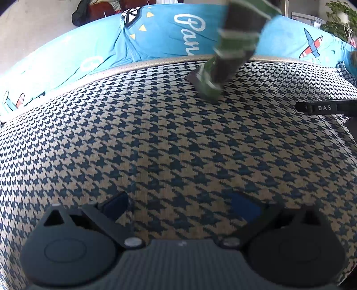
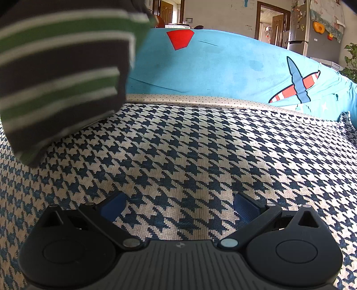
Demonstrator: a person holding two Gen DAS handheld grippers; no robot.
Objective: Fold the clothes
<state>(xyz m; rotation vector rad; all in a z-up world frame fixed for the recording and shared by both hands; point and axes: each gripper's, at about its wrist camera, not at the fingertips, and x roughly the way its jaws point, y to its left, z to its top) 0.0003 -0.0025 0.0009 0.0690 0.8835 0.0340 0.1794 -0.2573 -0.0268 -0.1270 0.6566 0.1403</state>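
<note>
A dark garment with green and white stripes (image 1: 232,51) hangs down from above the frame, blurred. Its lower corner touches the houndstooth cover (image 1: 169,142) near the far edge. In the right wrist view the striped garment (image 2: 62,73) fills the upper left, just over the houndstooth cover (image 2: 200,151). What holds it is out of view. My left gripper (image 1: 180,205) is open, low over the houndstooth cloth, with nothing between its blue pads. My right gripper (image 2: 179,204) is open too, also with nothing in it. A black part marked DAS (image 1: 323,108) enters the left wrist view from the right.
A beige dotted trim (image 2: 189,99) borders the far edge of the houndstooth cover. Behind it rises a bright blue backrest cover with aeroplane prints (image 2: 223,64). A leafy plant (image 1: 341,20) stands at the far right. Doorways (image 2: 272,24) and a fridge (image 2: 299,38) lie beyond.
</note>
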